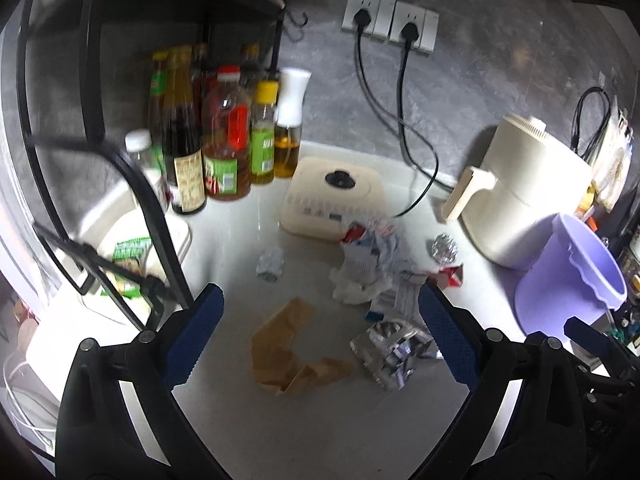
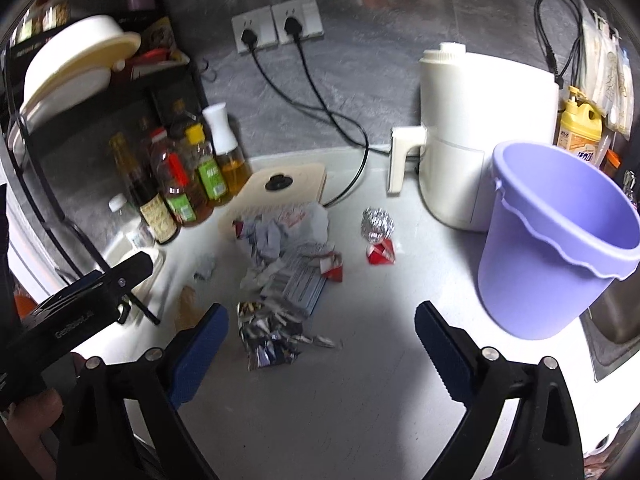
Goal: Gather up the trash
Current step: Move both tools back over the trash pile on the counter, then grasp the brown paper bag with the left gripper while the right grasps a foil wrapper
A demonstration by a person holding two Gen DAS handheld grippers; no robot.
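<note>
Trash lies scattered on the white counter: a brown paper scrap, a shiny crumpled wrapper, a heap of crumpled papers, a foil ball, a red carton scrap and a small grey wad. My left gripper hangs open above the brown scrap, empty. My right gripper is open too, nothing between its fingers, the shiny wrapper just beyond its left finger. The lilac bucket stands upright at the right. The papers, foil ball and red scrap also show there.
Oil and sauce bottles stand under a black wire rack at the left. A cream scale-like appliance and a white air fryer sit by the wall, with cords to the sockets. A sink lies right of the bucket.
</note>
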